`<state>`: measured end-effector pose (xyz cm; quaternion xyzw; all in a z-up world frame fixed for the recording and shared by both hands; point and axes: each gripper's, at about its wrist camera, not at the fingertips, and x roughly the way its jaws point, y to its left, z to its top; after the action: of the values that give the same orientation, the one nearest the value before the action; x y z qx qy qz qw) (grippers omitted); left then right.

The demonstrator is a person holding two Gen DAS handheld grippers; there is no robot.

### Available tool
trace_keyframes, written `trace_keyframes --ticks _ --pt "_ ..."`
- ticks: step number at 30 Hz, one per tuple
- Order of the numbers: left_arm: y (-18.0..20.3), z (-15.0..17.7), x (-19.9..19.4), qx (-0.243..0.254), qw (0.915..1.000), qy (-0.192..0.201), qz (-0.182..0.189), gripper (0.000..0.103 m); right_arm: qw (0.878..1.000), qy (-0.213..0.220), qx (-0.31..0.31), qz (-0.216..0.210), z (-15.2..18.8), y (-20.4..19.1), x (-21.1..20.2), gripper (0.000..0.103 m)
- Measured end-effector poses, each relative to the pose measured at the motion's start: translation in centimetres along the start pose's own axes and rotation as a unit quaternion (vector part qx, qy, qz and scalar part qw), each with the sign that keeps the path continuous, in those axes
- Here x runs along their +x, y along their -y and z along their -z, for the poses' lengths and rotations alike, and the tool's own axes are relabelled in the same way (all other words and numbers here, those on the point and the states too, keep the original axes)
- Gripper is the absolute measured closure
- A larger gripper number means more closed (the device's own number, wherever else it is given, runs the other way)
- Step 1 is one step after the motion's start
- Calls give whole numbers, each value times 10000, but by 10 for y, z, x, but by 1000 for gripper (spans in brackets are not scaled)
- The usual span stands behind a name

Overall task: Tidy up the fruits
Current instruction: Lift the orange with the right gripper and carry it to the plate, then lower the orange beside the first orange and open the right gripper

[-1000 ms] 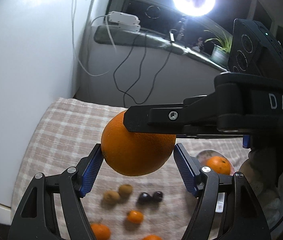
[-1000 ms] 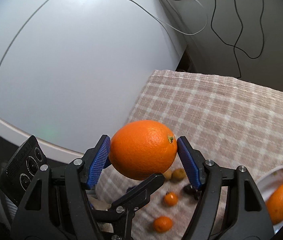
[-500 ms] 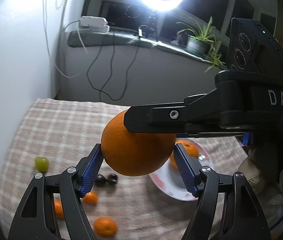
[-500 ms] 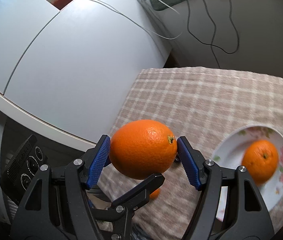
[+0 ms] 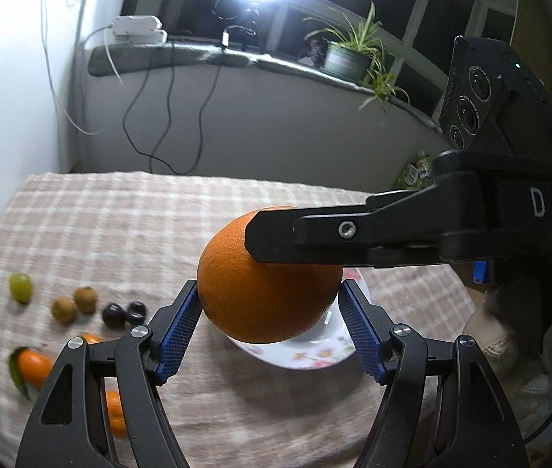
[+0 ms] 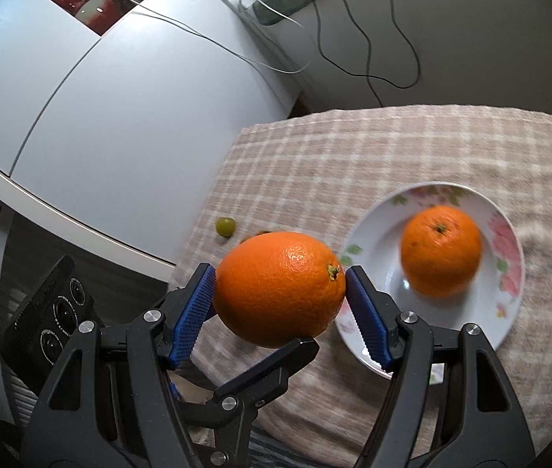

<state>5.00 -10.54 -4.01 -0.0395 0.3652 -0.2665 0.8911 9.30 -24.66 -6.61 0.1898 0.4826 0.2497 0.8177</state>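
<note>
A large orange (image 5: 260, 296) hangs above the checked cloth, pinched from two sides. My left gripper (image 5: 270, 312) is shut on it, and my right gripper (image 6: 279, 292) is shut on the same orange (image 6: 276, 284), crossing at a right angle. A white floral plate (image 6: 510, 273) lies on the cloth to the right in the right wrist view and holds a second orange (image 6: 439, 251). In the left wrist view the plate (image 5: 307, 355) sits just behind and under the held orange.
Small fruits lie on the cloth at left: a green grape (image 5: 21, 288), two brown kiwis (image 5: 75, 304), two dark plums (image 5: 124, 314), several small tangerines (image 5: 34, 366). A white cabinet (image 6: 119, 117) stands beside the table. Cables hang from the window sill (image 5: 197, 58).
Both grippers have carried the orange together to the right, from over the small fruits to beside the plate. The grip has not changed.
</note>
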Motion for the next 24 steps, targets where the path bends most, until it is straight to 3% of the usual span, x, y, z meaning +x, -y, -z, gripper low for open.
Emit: trace_keyframes --ticks 24 --pt "56 20 68 126 9959 -738 501 31 9980 -81 517 366 31 94 -21 31"
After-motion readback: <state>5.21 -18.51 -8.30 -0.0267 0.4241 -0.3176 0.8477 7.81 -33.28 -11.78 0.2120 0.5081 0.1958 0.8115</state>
